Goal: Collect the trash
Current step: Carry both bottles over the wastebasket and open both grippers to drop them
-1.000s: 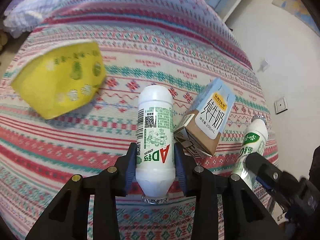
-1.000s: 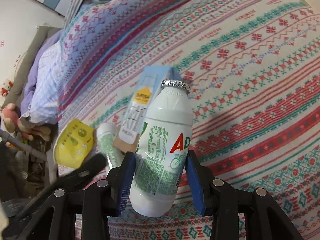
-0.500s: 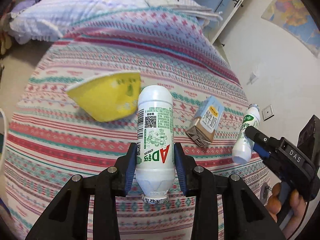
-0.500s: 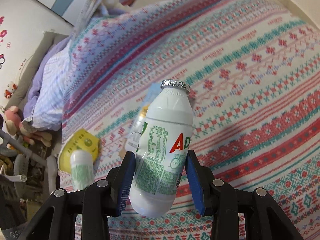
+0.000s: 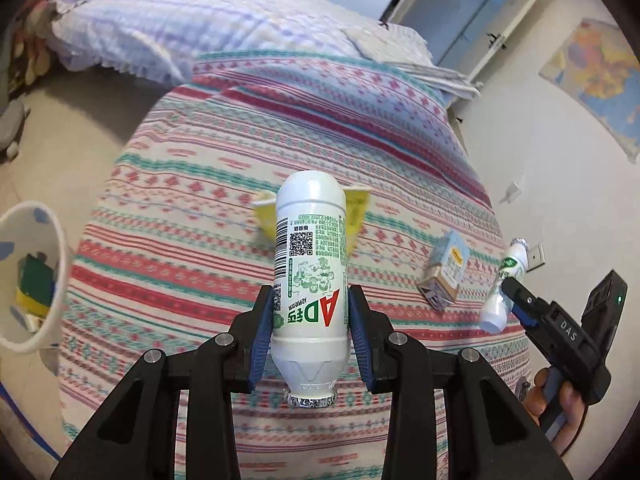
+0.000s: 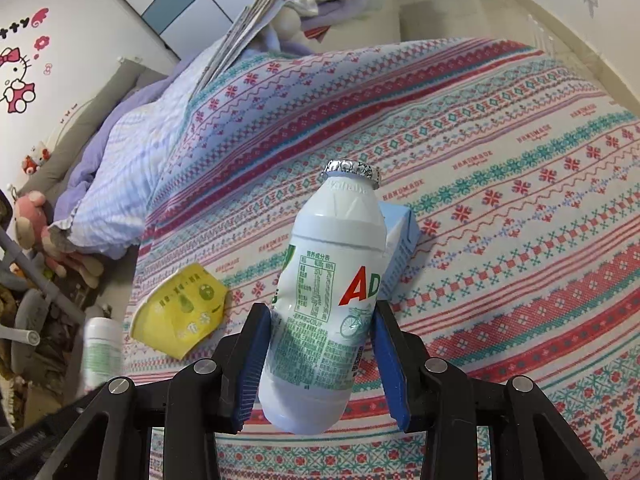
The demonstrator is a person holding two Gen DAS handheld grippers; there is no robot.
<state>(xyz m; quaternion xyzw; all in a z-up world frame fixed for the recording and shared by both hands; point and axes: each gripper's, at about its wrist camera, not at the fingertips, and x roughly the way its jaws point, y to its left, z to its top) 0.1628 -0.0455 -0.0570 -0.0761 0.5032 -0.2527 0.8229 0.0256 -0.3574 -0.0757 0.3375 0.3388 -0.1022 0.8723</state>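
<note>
Change since earlier: left gripper (image 5: 308, 332) is pulling back from the bed — a white bin (image 5: 60, 280) is now showing at the left edge, and the yellow cup (image 5: 356, 208) is now sitting behind its bottle.
Left wrist view, grip: blue pads are pressing both sides of a white AD bottle (image 5: 308, 272), foil cap pointing toward the camera.
Left wrist view, remaining trash: milk carton (image 5: 446, 276) is lying on the patterned bedspread (image 5: 180, 220), right of the bottle.
Left wrist view, right edge: right gripper (image 5: 508, 292) is holding a second bottle (image 5: 504, 284).
Right wrist view, grip: the right gripper (image 6: 320, 352) is clamping that second bottle (image 6: 324, 280) — foil cap pointing away.
Right wrist view, bed: the milk carton (image 6: 400, 240) is lying just behind the bottle; the yellow cup (image 6: 180, 312) is lying on its side near the bed's edge.
</note>
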